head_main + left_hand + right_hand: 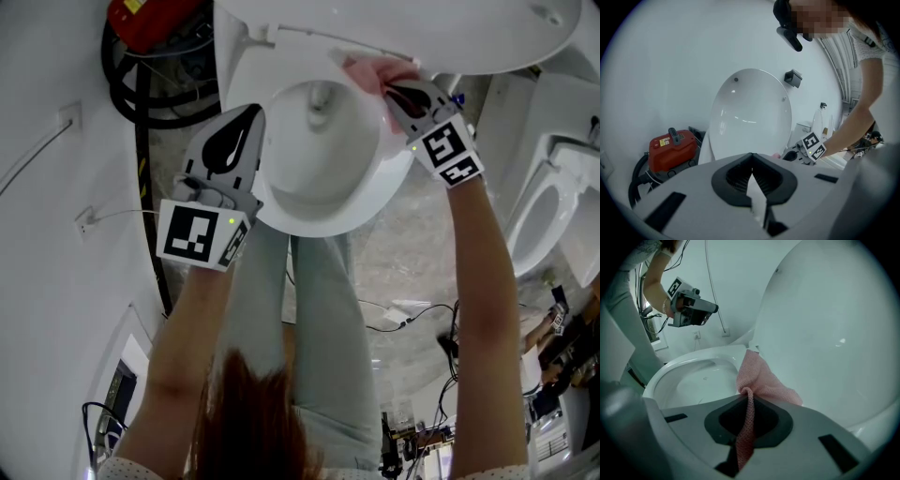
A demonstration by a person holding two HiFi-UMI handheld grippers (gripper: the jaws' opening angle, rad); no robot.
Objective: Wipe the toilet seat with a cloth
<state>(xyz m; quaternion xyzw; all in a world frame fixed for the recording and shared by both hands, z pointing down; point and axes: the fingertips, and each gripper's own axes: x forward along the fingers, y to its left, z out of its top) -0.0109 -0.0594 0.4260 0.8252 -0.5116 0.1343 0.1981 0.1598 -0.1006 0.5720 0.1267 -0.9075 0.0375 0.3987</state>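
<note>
Pink cloth [764, 383], right claw [747, 394], arm [483, 281] seemingly straight

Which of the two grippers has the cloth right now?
The right gripper: its jaws are shut on the pink cloth at the back of the toilet rim. The left gripper has its jaws together with nothing between them.
</note>
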